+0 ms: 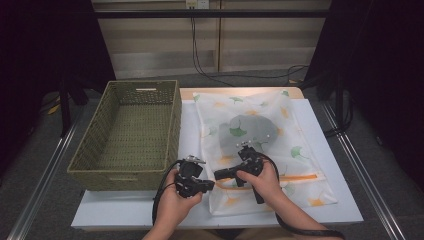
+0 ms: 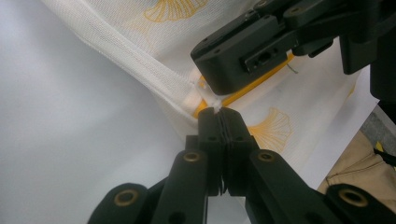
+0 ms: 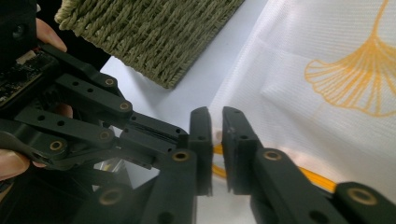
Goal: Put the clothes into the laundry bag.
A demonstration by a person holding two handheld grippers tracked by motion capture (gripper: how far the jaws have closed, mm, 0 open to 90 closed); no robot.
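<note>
A white mesh bag [image 1: 295, 145] printed with yellow and green leaves lies flat on the table, with a grey garment [image 1: 247, 127] inside it. An orange zipper [image 1: 300, 177] runs along its near edge. My left gripper [image 1: 211, 184] [image 2: 218, 114] is shut on the bag's fabric [image 2: 154, 56] at the zipper's left end. My right gripper [image 1: 218, 174] [image 3: 217, 116] reaches in from the right, its jaws almost together on the orange zipper pull [image 3: 217, 150]. The two grippers' tips sit close together at that corner.
A woven green basket [image 1: 120, 177] stands on the left of the white table [image 1: 330, 200], right beside the bag. Its corner [image 3: 154, 37] is close behind the left gripper. A person's hands hold both grippers at the table's near edge.
</note>
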